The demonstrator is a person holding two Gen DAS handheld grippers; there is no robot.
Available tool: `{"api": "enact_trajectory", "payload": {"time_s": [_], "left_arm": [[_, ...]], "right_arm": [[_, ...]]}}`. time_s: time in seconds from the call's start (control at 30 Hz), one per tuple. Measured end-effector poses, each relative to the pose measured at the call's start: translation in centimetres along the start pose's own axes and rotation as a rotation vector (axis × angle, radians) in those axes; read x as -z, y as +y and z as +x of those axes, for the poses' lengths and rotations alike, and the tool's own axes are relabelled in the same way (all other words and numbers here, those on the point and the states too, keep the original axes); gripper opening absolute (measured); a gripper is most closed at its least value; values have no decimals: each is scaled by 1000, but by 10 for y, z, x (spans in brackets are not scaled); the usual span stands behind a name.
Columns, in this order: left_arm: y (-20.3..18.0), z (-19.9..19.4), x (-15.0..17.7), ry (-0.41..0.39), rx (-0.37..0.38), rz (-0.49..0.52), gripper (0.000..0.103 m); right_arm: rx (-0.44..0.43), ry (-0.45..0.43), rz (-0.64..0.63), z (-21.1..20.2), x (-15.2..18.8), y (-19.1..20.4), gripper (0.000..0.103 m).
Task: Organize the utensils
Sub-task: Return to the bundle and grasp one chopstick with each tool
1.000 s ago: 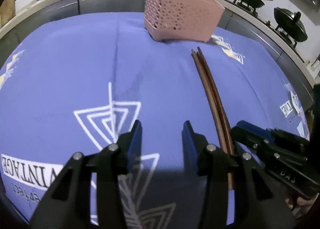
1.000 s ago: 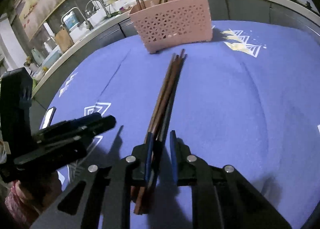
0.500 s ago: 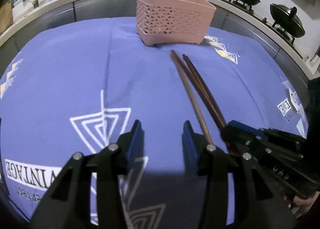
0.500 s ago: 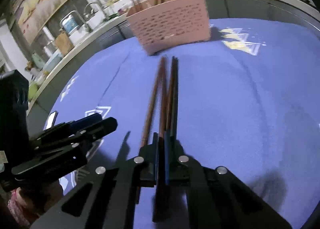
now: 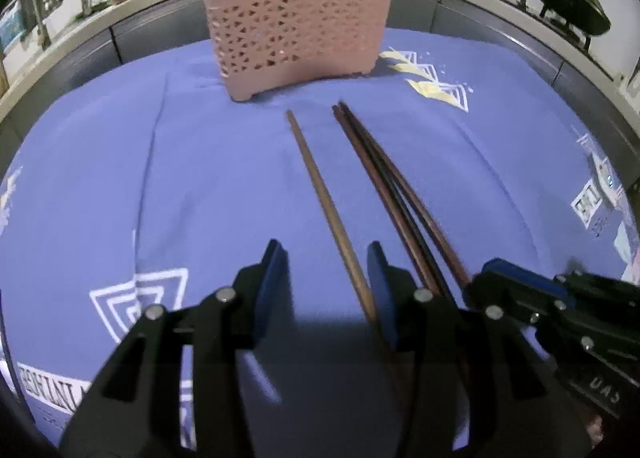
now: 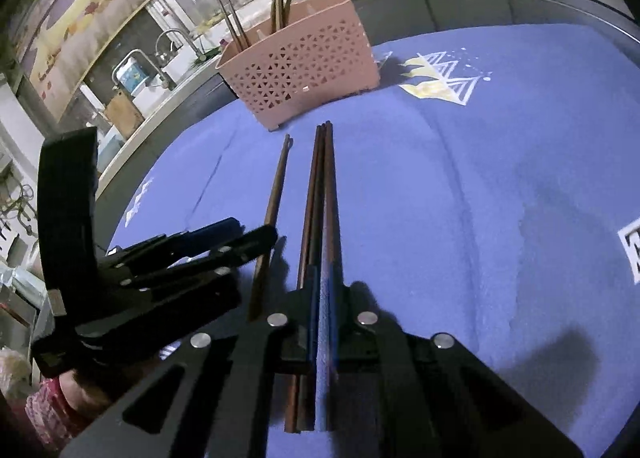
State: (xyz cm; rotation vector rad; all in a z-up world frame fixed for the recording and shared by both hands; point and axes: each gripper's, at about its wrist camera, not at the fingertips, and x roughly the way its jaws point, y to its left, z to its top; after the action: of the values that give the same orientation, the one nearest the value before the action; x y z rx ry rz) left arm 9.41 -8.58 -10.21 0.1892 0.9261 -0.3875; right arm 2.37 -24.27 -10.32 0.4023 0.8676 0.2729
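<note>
Clamping a bundle of dark wooden chopsticks (image 6: pixel 320 218), the right tongs (image 6: pixel 324 298) are clenched on them, tips pointing toward the pink utensil basket (image 6: pixel 304 70). Left tongs (image 5: pixel 326 270) stand released around a single chopstick (image 5: pixel 320 186) lying on the blue cloth (image 5: pixel 160 178), nearer than the basket.

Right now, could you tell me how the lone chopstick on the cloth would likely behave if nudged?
The lone chopstick looks thin and round, so it would probably roll across the blue cloth. It seems stiff and light. Its smooth taper may slip between the left tongs.
</note>
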Motion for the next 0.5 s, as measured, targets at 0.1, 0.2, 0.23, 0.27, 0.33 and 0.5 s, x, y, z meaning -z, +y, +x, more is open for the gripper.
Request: {"api": "enact_trajectory", "payload": {"time_s": [0.1,0.2,0.23,0.27,0.33,0.5], "left_arm": [[-4,2,1,-15,-36,34,41],[0,2,0,-21,-23,36,12],[2,1,-1,-16,-15,34,11],[4,1,0,-14,-11,31,9],[11,-2,3,-12,-4,29,7],[36,-16,22,-6,4,12,7]], "right_arm": [[27,10,-27,7,-2,1,6],[36,32,-48,15,-5,3,7],[39,36,-51,17,-6,4,7],[45,35,-52,17,-7,5,7],[52,37,-65,17,-8,6,7],[53,51,-58,8,0,-1,7]]}}
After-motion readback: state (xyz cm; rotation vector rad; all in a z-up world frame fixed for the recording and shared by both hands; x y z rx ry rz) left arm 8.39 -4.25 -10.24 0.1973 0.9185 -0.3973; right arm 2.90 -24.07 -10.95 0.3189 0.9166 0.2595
